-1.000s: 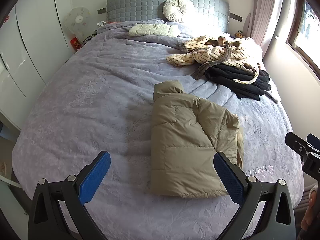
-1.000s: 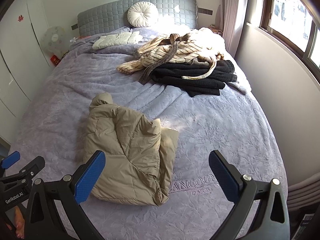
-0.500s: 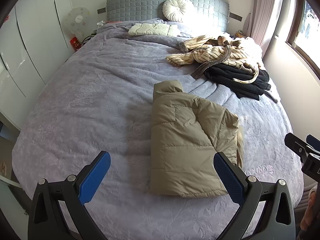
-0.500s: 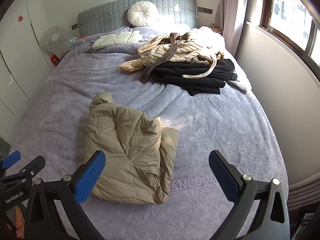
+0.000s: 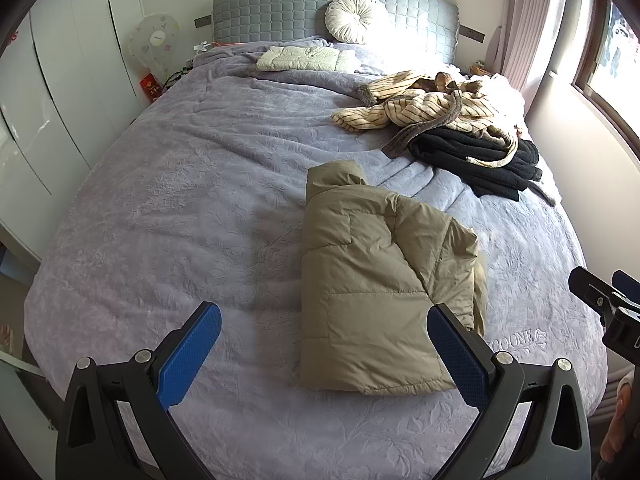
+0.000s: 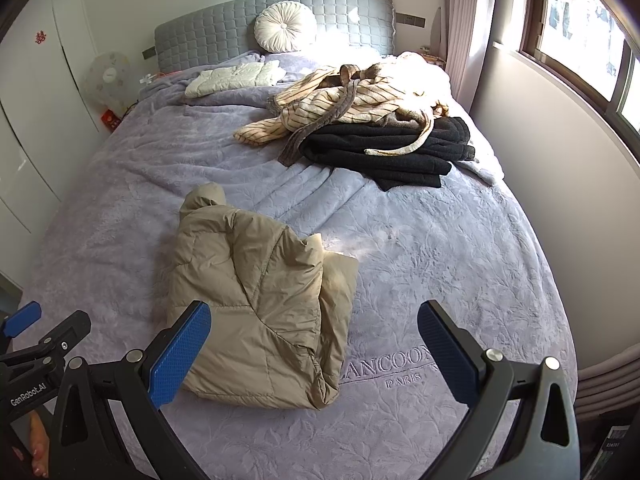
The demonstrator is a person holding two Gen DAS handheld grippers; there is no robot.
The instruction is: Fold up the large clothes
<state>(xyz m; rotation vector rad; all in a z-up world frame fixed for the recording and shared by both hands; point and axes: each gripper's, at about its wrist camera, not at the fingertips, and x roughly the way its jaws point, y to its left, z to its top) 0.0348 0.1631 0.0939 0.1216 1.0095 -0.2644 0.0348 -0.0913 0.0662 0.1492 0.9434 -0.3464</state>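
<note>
Left wrist view: left hand-held gripper (image 5: 324, 344) hovers spread wide, pinching nothing, above the near edge of the bed (image 5: 160, 208). Tan puffer jacket (image 5: 380, 280) lies on the bed already folded into a narrow bundle, hood end toward the headboard (image 5: 332, 8), hem toward the camera; long axis runs headboard-to-foot. Right hand-held gripper (image 5: 608, 304) shows only partly, on the side of the jacket away from the wardrobe.

Right wrist view: right hand-held gripper (image 6: 316, 340) also spread, empty, over the jacket's (image 6: 256, 300) hem corner. Step looks like a pause between folds; next move likely calls for pinching the hem end and folding it toward the hood, or fetching from the clothes pile (image 6: 368, 128), nearer the headboard than the jacket.
</note>
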